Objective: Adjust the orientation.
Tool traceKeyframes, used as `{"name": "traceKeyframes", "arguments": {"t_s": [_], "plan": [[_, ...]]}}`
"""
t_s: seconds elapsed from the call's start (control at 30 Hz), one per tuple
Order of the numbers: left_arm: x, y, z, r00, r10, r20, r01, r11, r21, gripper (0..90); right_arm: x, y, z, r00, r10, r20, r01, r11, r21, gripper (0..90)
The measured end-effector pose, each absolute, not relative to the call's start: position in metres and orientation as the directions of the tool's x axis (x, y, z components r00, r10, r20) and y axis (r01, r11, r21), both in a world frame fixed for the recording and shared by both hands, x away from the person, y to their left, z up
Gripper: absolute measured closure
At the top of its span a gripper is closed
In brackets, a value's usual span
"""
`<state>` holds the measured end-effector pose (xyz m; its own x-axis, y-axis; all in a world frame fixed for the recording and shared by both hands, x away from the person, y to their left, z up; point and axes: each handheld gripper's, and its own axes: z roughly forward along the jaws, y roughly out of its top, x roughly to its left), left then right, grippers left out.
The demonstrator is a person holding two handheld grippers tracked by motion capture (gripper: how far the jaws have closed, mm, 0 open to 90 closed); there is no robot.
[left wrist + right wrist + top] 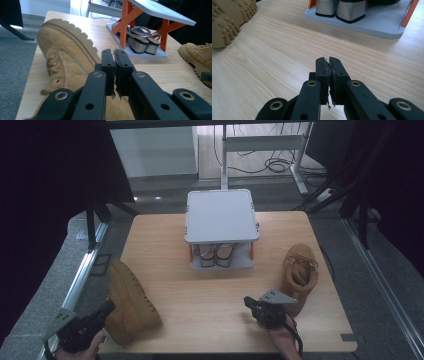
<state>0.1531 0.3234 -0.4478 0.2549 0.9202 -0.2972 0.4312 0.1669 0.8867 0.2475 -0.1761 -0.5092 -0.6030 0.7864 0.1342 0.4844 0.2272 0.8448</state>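
A tan boot (131,301) lies on its side at the table's front left corner, its lugged sole (225,22) turned toward the middle of the table. My left gripper (109,306) is shut and empty just left of it, pointing along the boot's upper (62,52); the jaws (114,53) press together. A second tan boot (300,270) stands upright at the right. My right gripper (247,301) sits near the front edge beside that boot, shut with nothing in it (327,60), aimed across bare wood.
A grey two-level rack (221,215) on orange posts stands at the table's middle back, with a pair of silver block-heeled shoes (142,43) on its lower tray (382,23). Bare wooden tabletop (200,295) lies between the grippers. Table legs and cables sit beyond the far edge.
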Motion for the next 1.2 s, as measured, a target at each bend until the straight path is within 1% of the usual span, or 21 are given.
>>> {"name": "traceKeyframes", "arguments": {"t_s": [0.23,0.33,0.43,0.6,0.83,1.0,1.1,1.2], "plan": [[0.147,0.346,-0.449,0.206,0.933,-0.297,0.424,0.189,0.886,86.6,0.248,-0.178,-0.509,-0.599,0.789,0.134,0.486,0.225,0.844,85.9],[0.144,0.352,-0.452,0.191,0.943,-0.273,0.452,0.163,0.877,86.1,0.248,-0.179,-0.51,-0.596,0.792,0.134,0.488,0.224,0.843,85.9],[0.141,0.356,-0.463,0.18,0.94,-0.289,0.484,0.171,0.858,86.2,0.248,-0.178,-0.51,-0.596,0.792,0.132,0.489,0.227,0.842,85.9],[0.13,0.367,-0.478,0.15,0.938,-0.312,0.505,0.199,0.84,86.5,0.248,-0.176,-0.512,-0.594,0.794,0.13,0.489,0.227,0.842,85.9],[0.12,0.367,-0.495,0.144,0.935,-0.323,0.535,0.201,0.821,86.2,0.247,-0.177,-0.511,-0.585,0.8,0.133,0.486,0.214,0.847,85.9],[0.114,0.357,-0.513,0.148,0.939,-0.31,0.59,0.167,0.79,86.3,0.247,-0.177,-0.514,-0.584,0.8,0.135,0.495,0.219,0.841,85.7],[0.122,0.351,-0.522,0.162,0.936,-0.313,0.623,0.149,0.768,86.5,0.248,-0.175,-0.515,-0.587,0.798,0.134,0.497,0.225,0.838,85.7],[0.129,0.344,-0.52,0.174,0.938,-0.3,0.625,0.13,0.77,87.5,0.248,-0.174,-0.515,-0.591,0.796,0.13,0.497,0.233,0.836,85.5]]}}
